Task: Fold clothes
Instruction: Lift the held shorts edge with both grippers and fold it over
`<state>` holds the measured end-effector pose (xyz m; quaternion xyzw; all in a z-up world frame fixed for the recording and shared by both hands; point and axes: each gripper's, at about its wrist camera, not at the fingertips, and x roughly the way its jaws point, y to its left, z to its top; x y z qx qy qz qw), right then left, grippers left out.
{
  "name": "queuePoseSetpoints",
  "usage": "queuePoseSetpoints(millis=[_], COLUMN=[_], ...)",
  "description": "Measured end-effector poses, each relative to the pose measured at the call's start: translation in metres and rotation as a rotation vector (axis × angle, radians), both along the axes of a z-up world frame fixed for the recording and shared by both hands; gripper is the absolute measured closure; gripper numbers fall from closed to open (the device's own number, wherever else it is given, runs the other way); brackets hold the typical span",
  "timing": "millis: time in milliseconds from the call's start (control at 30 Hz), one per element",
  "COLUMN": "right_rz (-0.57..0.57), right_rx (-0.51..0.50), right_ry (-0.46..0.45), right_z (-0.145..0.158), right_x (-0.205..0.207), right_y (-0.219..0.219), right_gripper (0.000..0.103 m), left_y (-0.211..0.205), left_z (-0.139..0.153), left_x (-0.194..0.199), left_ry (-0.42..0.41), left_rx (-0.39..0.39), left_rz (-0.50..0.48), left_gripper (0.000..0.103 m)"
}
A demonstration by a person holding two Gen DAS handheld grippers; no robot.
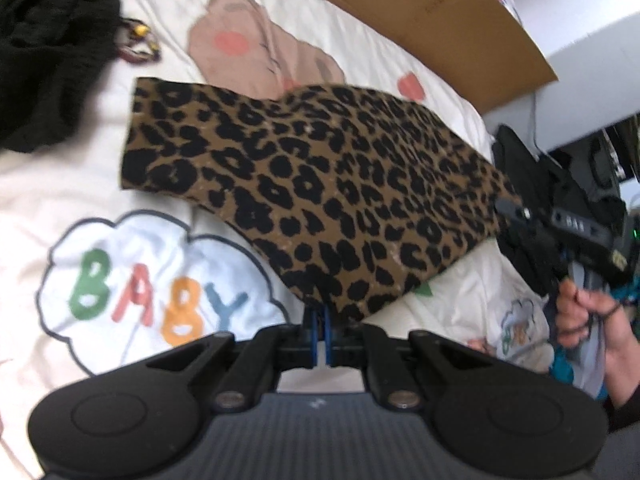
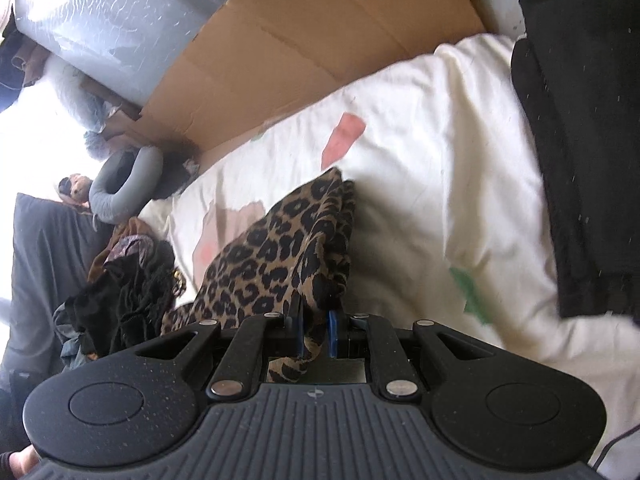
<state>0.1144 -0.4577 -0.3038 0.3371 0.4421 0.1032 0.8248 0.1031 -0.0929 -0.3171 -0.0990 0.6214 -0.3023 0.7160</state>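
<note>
Closest to each lens, two blue-padded fingers are seen clamped on cloth: the left gripper (image 1: 321,330) is pinched shut on the near hem of the brown, black-spotted leopard-print garment (image 1: 320,184), and the right gripper (image 2: 316,330) is closed on a bunched corner of it, a tail of cloth being trapped between its pads. By these two holds the garment is kept stretched and raised over the cream quilt printed with cartoon shapes and the word BABY (image 1: 36,184), its far end drooping towards the quilt's middle. In the right wrist view several layers are seen stacked at the held corner, so the garment is judged to be already doubled at least once; whether it is being lifted for another fold or carried to be laid down cannot be settled.

Around it, a crumpled heap of black knit clothing (image 1: 52,48) is left at the quilt's far left corner. A flat black folded cloth (image 2: 584,152) lies along the right edge. A brown cardboard sheet (image 1: 420,8) is propped along the far edge. The quilt's middle is not obstructed. The person's hand (image 1: 588,312) is seen gripping the right handle.
</note>
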Motion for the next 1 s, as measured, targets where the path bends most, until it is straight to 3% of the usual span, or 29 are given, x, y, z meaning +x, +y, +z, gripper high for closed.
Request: queuePoseSetpoints(millis=[467,1000], right_rz=[-0.032,-0.018], right_rx=[-0.084,-0.166], right_ry=[-0.063,-0.120], right_z=[0.015,0.028], right_x=[0.035,0.078], right_y=[-0.016,-0.024], right_gripper=[0.093,0.093], left_y=[-0.038,-0.097], left_z=[-0.012,-0.019], left_x=[-0.007,-0.009], left_ry=[0.075,0.058], left_rx=[-0.083,-0.135], left_rz=[-0.137,-0.261], left_gripper=[0.100,0.100])
